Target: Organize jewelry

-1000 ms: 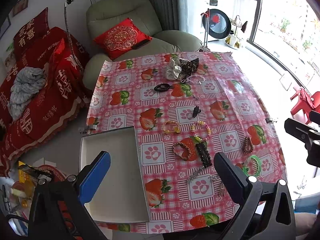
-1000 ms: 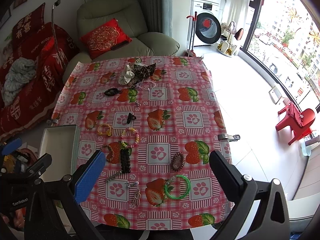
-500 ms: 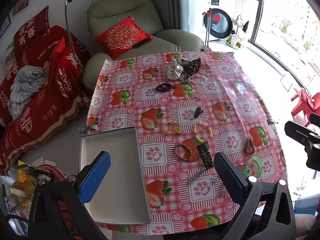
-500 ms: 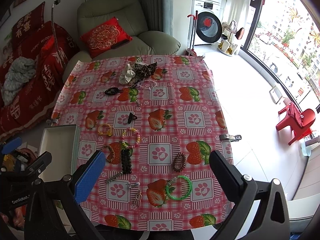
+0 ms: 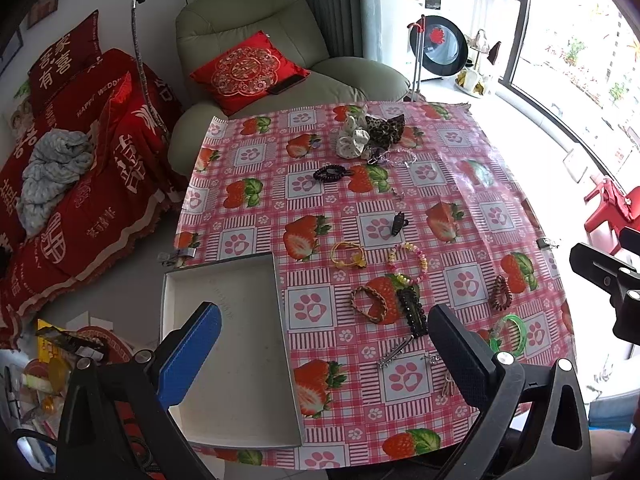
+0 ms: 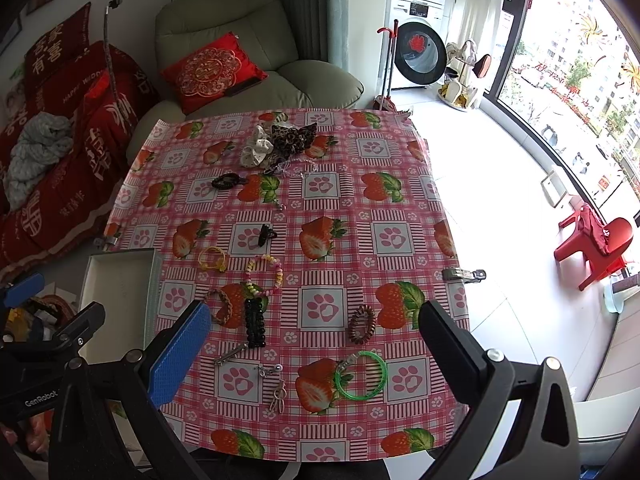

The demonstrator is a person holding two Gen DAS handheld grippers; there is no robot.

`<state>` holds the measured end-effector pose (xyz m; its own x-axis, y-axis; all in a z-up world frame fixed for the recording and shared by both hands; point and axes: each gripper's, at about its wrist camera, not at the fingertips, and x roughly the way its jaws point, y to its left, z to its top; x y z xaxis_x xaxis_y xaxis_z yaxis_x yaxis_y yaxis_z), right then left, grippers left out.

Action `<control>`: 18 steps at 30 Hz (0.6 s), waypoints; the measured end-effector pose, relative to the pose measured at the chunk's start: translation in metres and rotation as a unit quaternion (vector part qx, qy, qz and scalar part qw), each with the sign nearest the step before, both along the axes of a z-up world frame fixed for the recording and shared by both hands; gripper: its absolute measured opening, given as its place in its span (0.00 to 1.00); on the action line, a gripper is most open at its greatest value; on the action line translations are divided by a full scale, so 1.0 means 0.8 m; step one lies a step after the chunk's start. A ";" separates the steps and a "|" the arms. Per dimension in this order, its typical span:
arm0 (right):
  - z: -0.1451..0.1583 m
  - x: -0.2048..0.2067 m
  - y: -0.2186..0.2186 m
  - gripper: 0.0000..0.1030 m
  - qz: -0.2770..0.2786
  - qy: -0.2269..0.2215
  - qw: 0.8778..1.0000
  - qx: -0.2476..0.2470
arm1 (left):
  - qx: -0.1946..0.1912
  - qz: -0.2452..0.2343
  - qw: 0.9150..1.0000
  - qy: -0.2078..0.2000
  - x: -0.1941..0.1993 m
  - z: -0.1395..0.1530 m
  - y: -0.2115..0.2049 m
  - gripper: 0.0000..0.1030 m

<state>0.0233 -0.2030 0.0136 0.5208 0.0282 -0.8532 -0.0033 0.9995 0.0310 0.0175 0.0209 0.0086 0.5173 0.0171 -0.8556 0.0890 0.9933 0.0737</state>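
Note:
Jewelry lies scattered on a table with a pink strawberry cloth (image 5: 472, 184). An empty white tray (image 5: 232, 344) sits at the table's near left; it also shows in the right wrist view (image 6: 116, 292). A green bangle (image 6: 362, 376), a brown coil bracelet (image 6: 361, 324), a black beaded clip (image 6: 255, 322), a braided bracelet (image 5: 370, 303), a pastel bead bracelet (image 5: 408, 262) and a yellow band (image 5: 347, 255) lie mid-table. My left gripper (image 5: 324, 352) is open and empty above the tray's right edge. My right gripper (image 6: 316, 352) is open and empty above the near table.
Scrunchies (image 5: 370, 134) and a black hair tie (image 5: 330, 173) lie at the far side. Small metal pieces (image 6: 276, 394) lie near the front edge. A green armchair (image 5: 256, 52) and red sofa (image 5: 80, 168) stand behind. A metal clip (image 6: 464, 274) holds the cloth's right edge.
Both grippers have drifted slightly; the table looks a little lower in both views. No object has moved.

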 end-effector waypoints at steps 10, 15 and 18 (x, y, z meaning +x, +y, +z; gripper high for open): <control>-0.003 0.000 0.004 1.00 0.001 0.001 1.000 0.000 | 0.000 0.002 1.000 0.001 0.001 -0.003 0.002 1.00; -0.004 -0.001 0.005 1.00 0.001 0.001 1.000 0.000 | 0.000 0.001 1.000 0.001 0.002 -0.003 0.002 1.00; -0.003 -0.001 0.005 1.00 0.001 0.002 1.000 0.000 | 0.001 0.001 1.000 0.001 0.002 -0.003 0.002 1.00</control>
